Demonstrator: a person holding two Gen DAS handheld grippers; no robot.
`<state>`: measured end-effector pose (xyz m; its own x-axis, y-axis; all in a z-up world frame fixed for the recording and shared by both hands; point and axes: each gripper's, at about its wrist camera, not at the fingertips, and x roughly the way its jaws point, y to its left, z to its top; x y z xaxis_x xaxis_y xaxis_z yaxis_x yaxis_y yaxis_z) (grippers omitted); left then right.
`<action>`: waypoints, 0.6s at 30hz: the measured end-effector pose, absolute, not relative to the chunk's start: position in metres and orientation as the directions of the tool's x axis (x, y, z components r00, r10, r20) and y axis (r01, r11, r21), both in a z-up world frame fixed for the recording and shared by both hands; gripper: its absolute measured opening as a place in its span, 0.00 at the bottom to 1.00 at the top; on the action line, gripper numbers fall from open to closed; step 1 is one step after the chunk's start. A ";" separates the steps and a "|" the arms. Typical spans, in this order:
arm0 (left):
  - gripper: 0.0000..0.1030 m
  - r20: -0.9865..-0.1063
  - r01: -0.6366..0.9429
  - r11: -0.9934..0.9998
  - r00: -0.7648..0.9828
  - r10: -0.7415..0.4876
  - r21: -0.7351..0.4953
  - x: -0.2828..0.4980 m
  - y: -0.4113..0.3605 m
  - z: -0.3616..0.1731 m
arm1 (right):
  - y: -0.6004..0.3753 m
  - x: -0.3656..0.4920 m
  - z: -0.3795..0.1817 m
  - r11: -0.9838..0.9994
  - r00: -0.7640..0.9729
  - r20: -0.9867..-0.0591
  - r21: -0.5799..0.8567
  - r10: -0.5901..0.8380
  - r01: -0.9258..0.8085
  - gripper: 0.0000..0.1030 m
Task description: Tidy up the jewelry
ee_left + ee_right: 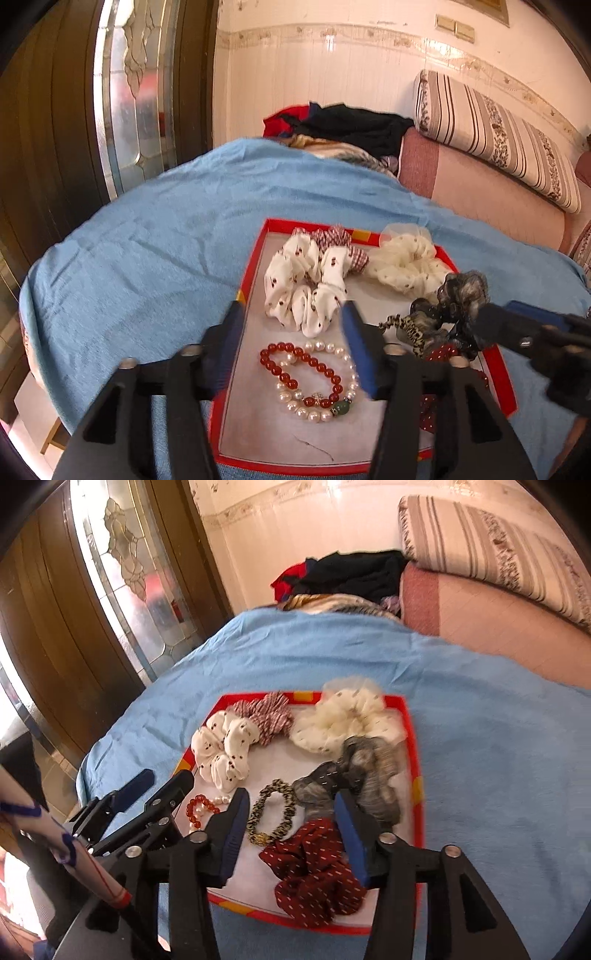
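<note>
A red-rimmed tray point(251, 266) with a white floor lies on a blue cloth. My left gripper point(291, 308) stands open above it. A red bead bracelet point(295, 373) and a pearl bracelet point(332, 384) lie loose on the tray floor beneath its fingers. A white spotted scrunchie point(306, 280) lies just past the tips. My right gripper point(291, 795) is open too, over a leopard-print hair tie point(271, 812) and a dark red dotted scrunchie point(317, 871); its pads press on neither. A grey scrunchie point(354, 771) lies beyond its right finger.
A cream tulle scrunchie point(347, 716) and a red-striped scrunchie point(269, 712) fill the tray's far end. Behind the blue cloth point(147, 251) sit a pile of clothes point(351, 125), a pink sofa point(480, 184) and a striped cushion point(498, 133). A wooden glazed door point(122, 92) stands at the left.
</note>
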<state>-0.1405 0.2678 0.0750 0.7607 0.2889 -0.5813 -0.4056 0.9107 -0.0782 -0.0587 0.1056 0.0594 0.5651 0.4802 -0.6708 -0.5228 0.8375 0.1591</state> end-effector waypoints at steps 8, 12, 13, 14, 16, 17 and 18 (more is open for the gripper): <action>0.92 -0.465 -0.404 0.910 0.826 0.320 -0.092 -0.180 0.247 0.107 | 0.063 -0.097 0.093 0.872 0.669 -0.621 0.048 0.408 -0.487 0.80; 0.99 -0.444 -0.407 0.912 0.826 0.347 -0.044 -0.207 0.226 0.125 | 0.041 -0.126 0.105 0.879 0.720 -0.588 -0.031 0.369 -0.476 0.85; 0.99 -0.447 -0.408 0.913 0.823 0.351 -0.035 -0.215 0.220 0.130 | 0.036 -0.133 0.108 0.880 0.732 -0.578 -0.049 0.361 -0.473 0.86; 1.00 -0.447 -0.412 0.911 0.820 0.358 -0.027 -0.223 0.214 0.134 | 0.031 -0.143 0.110 0.881 0.745 -0.566 -0.069 0.351 -0.468 0.87; 1.00 -0.451 -0.425 0.905 0.811 0.373 -0.017 -0.236 0.206 0.142 | 0.024 -0.158 0.112 0.880 0.758 -0.558 -0.098 0.338 -0.465 0.88; 1.00 -0.457 -0.438 0.899 0.800 0.389 -0.001 -0.244 0.199 0.148 | 0.023 -0.164 0.112 0.879 0.761 -0.557 -0.108 0.333 -0.464 0.88; 1.00 -0.462 -0.446 0.895 0.790 0.404 0.019 -0.248 0.194 0.151 | 0.019 -0.172 0.113 0.878 0.765 -0.554 -0.117 0.329 -0.463 0.88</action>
